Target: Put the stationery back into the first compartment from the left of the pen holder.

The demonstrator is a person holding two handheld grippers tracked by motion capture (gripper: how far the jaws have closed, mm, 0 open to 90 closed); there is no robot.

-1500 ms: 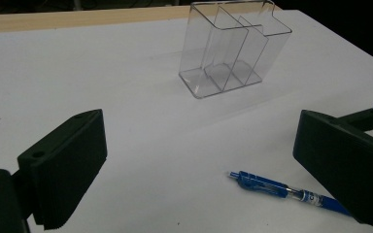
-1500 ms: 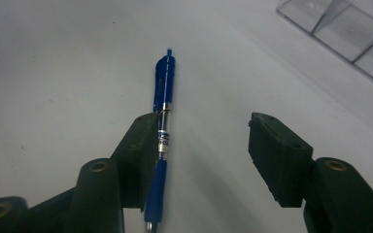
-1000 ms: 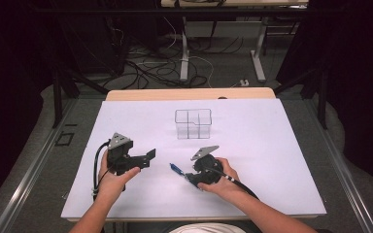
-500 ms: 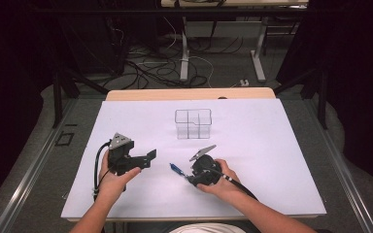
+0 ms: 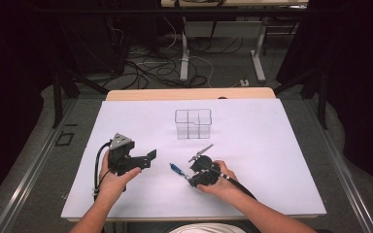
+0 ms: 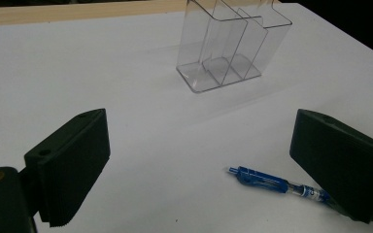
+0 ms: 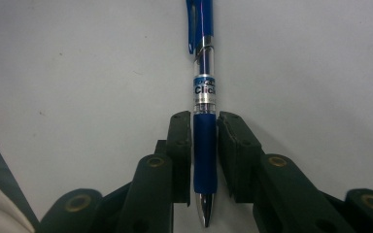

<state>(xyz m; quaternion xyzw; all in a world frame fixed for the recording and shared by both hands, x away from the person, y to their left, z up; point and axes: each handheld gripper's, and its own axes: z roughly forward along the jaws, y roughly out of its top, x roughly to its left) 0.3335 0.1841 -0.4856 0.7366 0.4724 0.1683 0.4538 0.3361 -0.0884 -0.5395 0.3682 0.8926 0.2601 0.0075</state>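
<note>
White tabletop (image 5: 272,160) with a clear organizer (image 5: 193,124); the right tool (image 7: 205,145), its jaws just closing, is clamped on a blue pen (image 7: 204,145) lying near the front; the left tool (image 6: 199,165) is apart

The white table (image 5: 272,145) is evenly lit from above; soft shadows are cast, the surroundings are left dark, and slight softness is seen throughout.
</note>
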